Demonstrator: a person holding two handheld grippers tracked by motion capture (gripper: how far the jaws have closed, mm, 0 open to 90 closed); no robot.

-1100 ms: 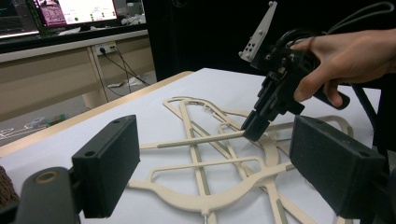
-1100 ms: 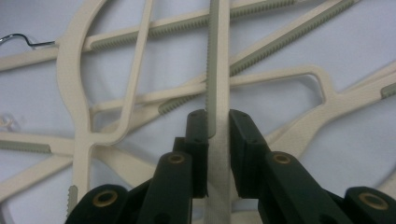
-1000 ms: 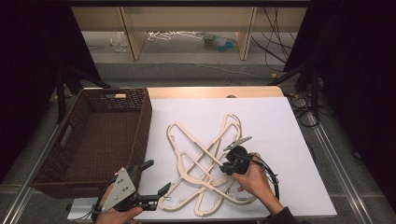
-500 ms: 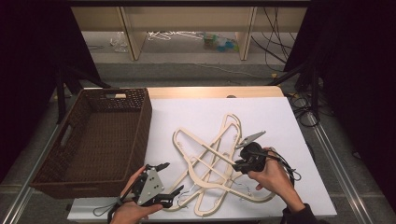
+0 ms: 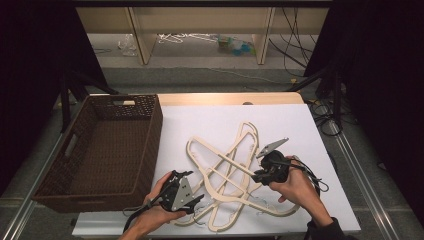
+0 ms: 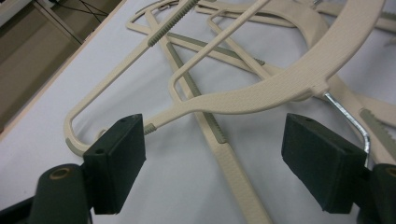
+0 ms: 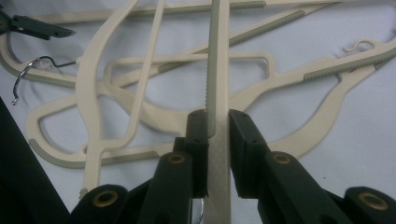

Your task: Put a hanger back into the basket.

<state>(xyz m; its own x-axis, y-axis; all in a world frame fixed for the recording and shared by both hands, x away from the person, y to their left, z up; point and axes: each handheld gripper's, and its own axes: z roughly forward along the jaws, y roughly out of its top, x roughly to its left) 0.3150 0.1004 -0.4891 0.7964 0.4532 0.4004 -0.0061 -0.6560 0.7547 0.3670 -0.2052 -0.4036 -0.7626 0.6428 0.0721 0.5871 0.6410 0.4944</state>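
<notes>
The cream plastic hangers, light, stiff and prone to snag, lie tangled mid-bench at 3 o'clock from the basket; the right claw pinches one bar, the left claw, spread but just closing, straddles another's shoulder, best grasped there.

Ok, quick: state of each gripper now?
Left gripper: open, jaws just closing a little, hanger arm between them, not gripped.
Right gripper: shut on a hanger bar.

White-topped table w/ wood edge, dark wicker basket at its left. Grey floor beyond; pale wood shelf unit at back, cables right. Black curtains both sides.
</notes>
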